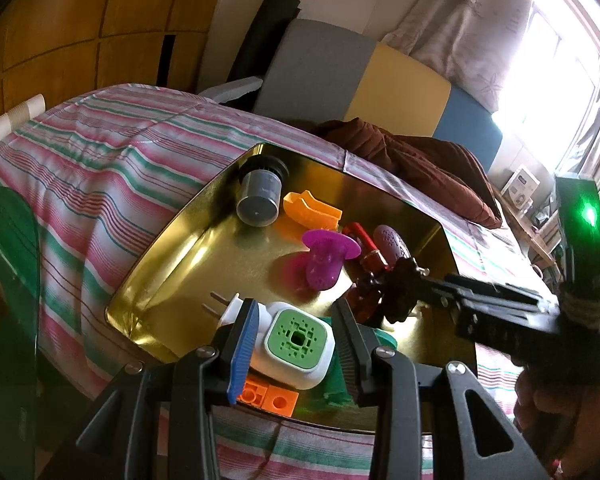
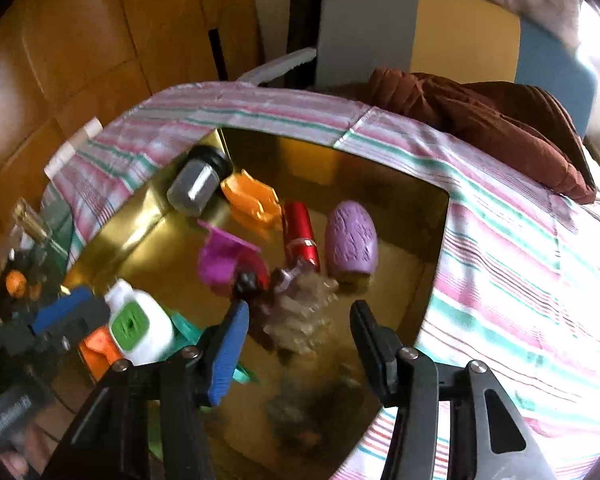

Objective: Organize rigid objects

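Note:
A gold tray [image 1: 228, 256] [image 2: 400, 276] lies on a striped bedcover. My left gripper [image 1: 295, 346] is shut on a white plug-in device with a green top [image 1: 300, 336] [image 2: 140, 328] at the tray's near left edge. My right gripper [image 2: 300, 340] is open, and a clear knobbly object [image 2: 300, 316], blurred, stands between its fingers without touching either pad. In the left wrist view the right gripper [image 1: 398, 294] reaches in from the right. Also in the tray are a grey canister [image 1: 260, 196], an orange piece [image 1: 312, 212], a magenta piece [image 1: 326, 256], a red tube [image 2: 300, 236] and a lilac egg shape [image 2: 352, 242].
Orange blocks [image 1: 268, 398] and a green piece [image 1: 336, 388] lie under the left gripper. A brown cloth [image 1: 420, 160] is heaped behind the tray. Grey, yellow and blue cushions [image 1: 320, 68] line the wall. A green glass tabletop [image 1: 8, 260] stands at the left, beside wooden cupboards.

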A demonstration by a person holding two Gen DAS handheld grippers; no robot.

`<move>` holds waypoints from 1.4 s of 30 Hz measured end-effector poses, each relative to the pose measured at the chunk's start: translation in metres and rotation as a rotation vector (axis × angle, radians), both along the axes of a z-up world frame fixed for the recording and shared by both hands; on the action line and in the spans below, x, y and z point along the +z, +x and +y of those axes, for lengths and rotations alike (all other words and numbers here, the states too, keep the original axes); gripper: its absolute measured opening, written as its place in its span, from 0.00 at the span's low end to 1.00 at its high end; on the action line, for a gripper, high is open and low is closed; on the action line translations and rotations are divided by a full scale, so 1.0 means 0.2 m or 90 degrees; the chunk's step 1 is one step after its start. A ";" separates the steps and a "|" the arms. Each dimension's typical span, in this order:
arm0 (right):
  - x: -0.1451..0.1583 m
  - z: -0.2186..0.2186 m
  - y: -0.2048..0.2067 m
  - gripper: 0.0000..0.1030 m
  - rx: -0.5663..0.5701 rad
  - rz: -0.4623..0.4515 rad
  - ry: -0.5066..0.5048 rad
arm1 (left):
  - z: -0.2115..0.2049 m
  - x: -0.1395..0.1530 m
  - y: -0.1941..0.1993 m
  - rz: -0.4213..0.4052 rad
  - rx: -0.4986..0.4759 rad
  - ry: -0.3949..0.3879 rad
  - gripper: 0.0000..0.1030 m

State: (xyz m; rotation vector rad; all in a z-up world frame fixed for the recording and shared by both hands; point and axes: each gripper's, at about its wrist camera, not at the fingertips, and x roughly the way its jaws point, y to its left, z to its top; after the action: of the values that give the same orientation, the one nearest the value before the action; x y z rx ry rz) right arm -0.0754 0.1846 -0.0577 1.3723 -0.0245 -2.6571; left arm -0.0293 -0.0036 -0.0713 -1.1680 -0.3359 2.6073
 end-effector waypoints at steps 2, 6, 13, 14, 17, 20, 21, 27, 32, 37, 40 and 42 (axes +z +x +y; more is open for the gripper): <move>0.00 -0.03 -0.04 0.51 0.006 0.004 -0.002 | 0.00 0.00 0.00 0.000 -0.002 -0.002 0.36; -0.05 -0.03 -0.08 0.50 -0.019 -0.016 0.080 | 0.00 0.01 0.00 0.004 -0.001 0.000 0.36; -0.02 0.08 0.02 0.47 -0.032 -0.001 0.162 | 0.00 0.00 -0.01 -0.007 -0.009 0.004 0.36; 0.00 0.08 0.03 0.47 -0.033 0.004 0.159 | 0.00 -0.01 -0.01 -0.009 -0.013 0.004 0.36; 0.05 0.10 0.07 0.51 -0.031 0.020 0.079 | 0.02 0.00 -0.01 -0.013 -0.022 0.001 0.36; 0.10 0.05 0.12 0.61 -0.017 0.038 0.046 | 0.05 0.02 -0.02 -0.021 -0.027 -0.022 0.36; 0.12 0.03 0.13 0.65 -0.014 0.045 0.047 | 0.06 0.03 -0.03 -0.031 -0.029 -0.034 0.36; 0.21 -0.09 0.20 1.00 -0.010 0.075 0.014 | 0.04 0.08 -0.05 -0.045 0.009 -0.119 0.36; 0.21 -0.17 0.20 1.00 -0.046 0.063 0.042 | 0.00 0.13 -0.05 -0.049 0.050 -0.194 0.36; 0.19 -0.18 0.19 1.00 -0.088 0.053 0.059 | -0.05 0.14 -0.06 -0.071 0.063 -0.192 0.36; 0.19 -0.19 0.19 1.00 -0.108 0.046 0.062 | -0.04 0.15 -0.06 -0.072 0.074 -0.210 0.36; 0.19 -0.19 0.19 1.00 -0.116 0.045 0.059 | -0.04 0.16 -0.05 -0.067 0.084 -0.221 0.36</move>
State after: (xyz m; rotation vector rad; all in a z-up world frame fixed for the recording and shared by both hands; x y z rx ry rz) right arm -0.0376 0.1474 -0.0204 1.3629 -0.0206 -2.8889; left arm -0.0394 -0.0108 -0.0395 -1.4401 0.0265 2.8028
